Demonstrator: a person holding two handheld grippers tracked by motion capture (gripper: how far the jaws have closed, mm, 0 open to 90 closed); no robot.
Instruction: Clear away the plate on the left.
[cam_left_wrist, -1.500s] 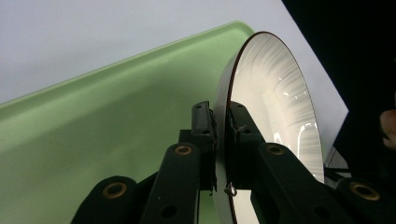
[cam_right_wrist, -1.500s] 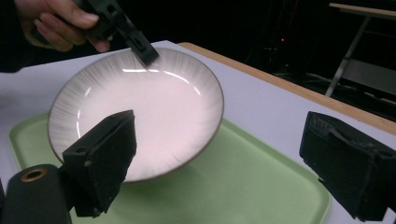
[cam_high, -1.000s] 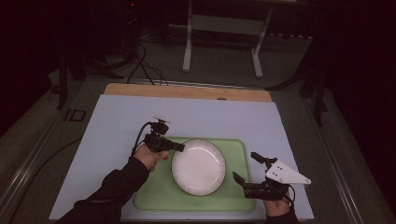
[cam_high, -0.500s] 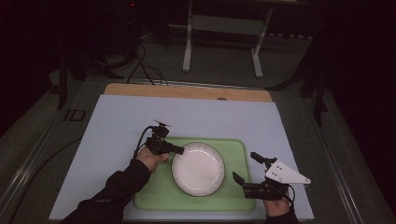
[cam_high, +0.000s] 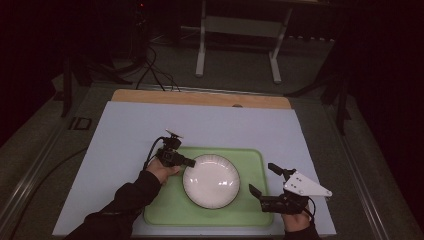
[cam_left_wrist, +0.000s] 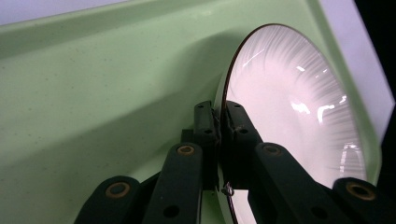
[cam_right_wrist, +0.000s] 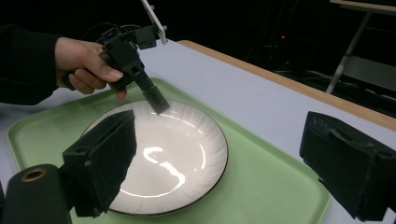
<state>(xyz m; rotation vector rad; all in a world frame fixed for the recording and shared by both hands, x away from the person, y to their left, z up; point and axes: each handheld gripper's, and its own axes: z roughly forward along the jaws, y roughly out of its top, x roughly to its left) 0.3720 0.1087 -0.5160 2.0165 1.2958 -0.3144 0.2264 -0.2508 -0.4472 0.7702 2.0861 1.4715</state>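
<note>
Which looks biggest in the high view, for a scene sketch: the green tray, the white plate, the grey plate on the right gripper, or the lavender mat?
1. Lavender mat
2. Green tray
3. White plate
4. Grey three-cornered plate on the right gripper; being raised nearer the camera may enlarge it slightly.

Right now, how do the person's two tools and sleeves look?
Both tools are black with two jaws. The left tool trails a black cable. The right tool carries a grey three-cornered plate on top. Both sleeves are dark.
</note>
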